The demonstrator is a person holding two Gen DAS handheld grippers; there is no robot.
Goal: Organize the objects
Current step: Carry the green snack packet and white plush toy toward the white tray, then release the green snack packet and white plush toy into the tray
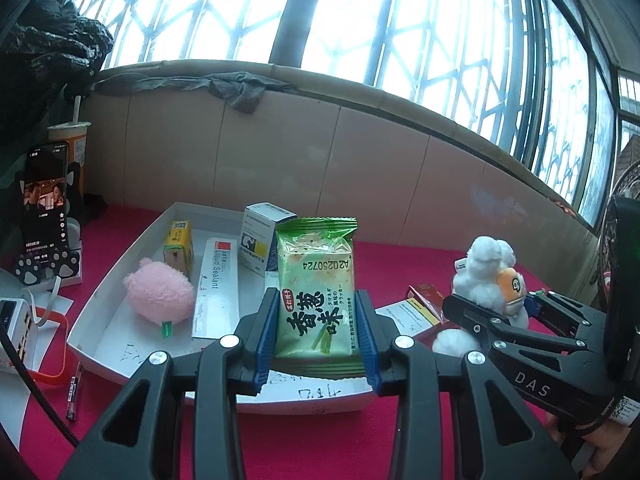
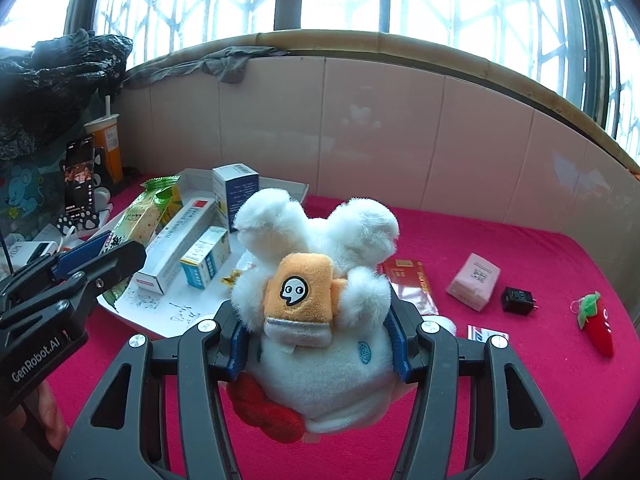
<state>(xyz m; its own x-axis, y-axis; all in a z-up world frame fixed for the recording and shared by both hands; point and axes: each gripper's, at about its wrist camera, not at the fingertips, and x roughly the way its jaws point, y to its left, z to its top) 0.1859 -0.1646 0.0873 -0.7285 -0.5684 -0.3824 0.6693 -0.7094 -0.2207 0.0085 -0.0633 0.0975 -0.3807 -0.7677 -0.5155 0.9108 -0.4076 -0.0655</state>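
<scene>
Green foil fills the lower centre of the left wrist view: the cracker pack (image 1: 316,292) stands upright between the blue pads (image 1: 266,336) of the left gripper (image 1: 316,344), which is clamped on its lower half. Behind and below the pack lies the white tray (image 1: 96,320), stretching from centre to middle left. Inside it, from near to far, are a pink plush (image 1: 158,290), a long sealant box (image 1: 216,288), a yellow carton (image 1: 179,245) standing upright, and a white and blue box (image 1: 262,240) just behind the pack. At the right edge of that view the right gripper (image 1: 516,304) grips a white plush (image 1: 490,276).

From the right wrist view, the white plush (image 2: 316,320) sits at lower centre, squeezed between the right gripper's (image 2: 318,344) blue pads (image 2: 236,350), its orange patch facing the camera. The left gripper (image 2: 86,258) with the cracker pack (image 2: 140,220) shows at middle left, over the near edge of the tray (image 2: 160,312).

Farther right on the red desk (image 2: 520,380) lie a red packet (image 2: 408,280), a pink box (image 2: 474,280), a black plug (image 2: 518,300) and a chilli toy (image 2: 598,322), well apart from both grippers.
</scene>
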